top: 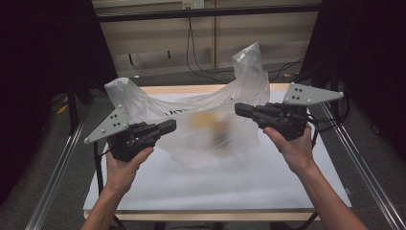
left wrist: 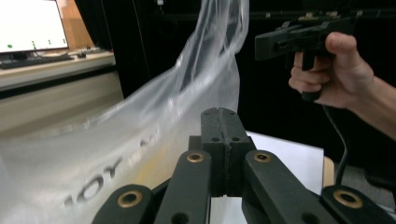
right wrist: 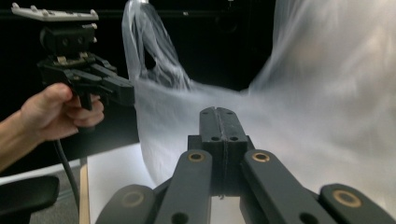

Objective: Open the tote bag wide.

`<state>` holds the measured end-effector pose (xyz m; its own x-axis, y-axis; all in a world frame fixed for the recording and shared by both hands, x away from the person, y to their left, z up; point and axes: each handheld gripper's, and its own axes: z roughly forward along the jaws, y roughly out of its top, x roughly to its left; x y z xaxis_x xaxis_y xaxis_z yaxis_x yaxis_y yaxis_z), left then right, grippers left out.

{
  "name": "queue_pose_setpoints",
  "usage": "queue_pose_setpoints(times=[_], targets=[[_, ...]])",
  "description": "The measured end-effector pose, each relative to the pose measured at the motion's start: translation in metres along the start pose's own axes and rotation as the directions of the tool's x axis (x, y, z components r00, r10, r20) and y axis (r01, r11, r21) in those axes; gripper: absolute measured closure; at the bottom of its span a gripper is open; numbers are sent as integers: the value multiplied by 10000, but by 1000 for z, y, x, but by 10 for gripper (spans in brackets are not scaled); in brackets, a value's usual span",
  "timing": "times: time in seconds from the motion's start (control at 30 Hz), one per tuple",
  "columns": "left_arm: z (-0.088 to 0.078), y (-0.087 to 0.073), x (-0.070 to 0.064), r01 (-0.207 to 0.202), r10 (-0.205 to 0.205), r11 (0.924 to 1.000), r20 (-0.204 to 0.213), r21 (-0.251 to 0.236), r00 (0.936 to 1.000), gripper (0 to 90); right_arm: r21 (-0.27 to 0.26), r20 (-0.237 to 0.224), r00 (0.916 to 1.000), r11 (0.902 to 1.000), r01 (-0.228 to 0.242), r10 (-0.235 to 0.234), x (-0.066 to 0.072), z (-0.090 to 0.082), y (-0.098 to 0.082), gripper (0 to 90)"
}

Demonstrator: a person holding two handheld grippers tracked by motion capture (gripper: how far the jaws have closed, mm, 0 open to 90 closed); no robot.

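While bag [top: 210, 120] hangs between both grippers, left fingers [top: 171, 126] and right fingers [top: 239, 109] clenched on its edges; lifted off worktop [top: 268, 182], contents inside, setting down left.

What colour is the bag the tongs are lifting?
The plastic bag is see-through and whitish, with dark lettering on its side. The left gripper view shows it best.

Clear plastic bag [top: 210, 115] — dark lettering, black claws — white table [top: 268, 191]

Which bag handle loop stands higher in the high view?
The handle loop beside the right hand-held gripper; it peaks above the rounder loop near the left hand-held gripper.
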<state>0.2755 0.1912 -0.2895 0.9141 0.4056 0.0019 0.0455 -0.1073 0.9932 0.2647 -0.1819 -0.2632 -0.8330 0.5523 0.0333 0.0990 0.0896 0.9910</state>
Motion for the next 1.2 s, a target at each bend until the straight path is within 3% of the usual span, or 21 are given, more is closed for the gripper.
queue_pose_setpoints(times=[0.13, 0.2, 0.33, 0.4, 0.47, 0.57, 0.6, 0.73, 0.87, 0.97, 1.2], targets=[[2, 10, 1, 205, -198, 9989, 172, -413, 9997, 900, -157, -109, 9999, 9999, 62, -64, 1, 9, 14, 900], [4, 15, 3, 183, -178, 9995, 184, -268, 9997, 900, -198, -166, 9998, 9998, 84, -87, 1, 11, 18, 900], [10, 21, 9, 245, -241, 9988, 97, -431, 9997, 900, -154, -18, 9999, 9998, 113, -113, -1, 22, 33, 900], [14, 21, 15, 409, -411, 9982, -35, -442, 9991, 900, -158, 6, 10000, 9999, 60, -60, -4, 25, 35, 900], [18, 17, 22, 867, -873, 9950, -106, -492, 9961, 900, -135, 185, 9998, 9999, 50, -48, -8, 30, 35, 900], [28, 11, 28, 990, -1004, 9946, -479, -302, 9938, 900, 191, 427, 9990, 9997, -124, 116, -16, 40, 29, 900], [32, 9, 30, 1118, -1129, 9934, -408, -273, 9928, 900, 191, 427, 9990, 9997, -124, 116, -16, 40, 29, 900], [45, 0, 34, 909, -896, 9956, -526, 219, 9946, 900, 469, 523, 9979, 9980, -420, 395, -24, 48, 16, 900], [51, -3, 37, 975, -943, 9940, -624, 501, 9936, 900, 547, 676, 9967, 9973, -486, 449, -27, 49, 13, 900], [58, -7, 42, 1119, -1092, 9925, -570, 483, 9924, 900, 628, 841, 9954, 9967, -514, 460, -32, 51, 9, 900], [79, -19, 49, 1041, -972, 9886, -665, 1087, 9930, 900, 1036, 1323, 9885, 9908, -873, 732, -55, 62, -16, 900]])
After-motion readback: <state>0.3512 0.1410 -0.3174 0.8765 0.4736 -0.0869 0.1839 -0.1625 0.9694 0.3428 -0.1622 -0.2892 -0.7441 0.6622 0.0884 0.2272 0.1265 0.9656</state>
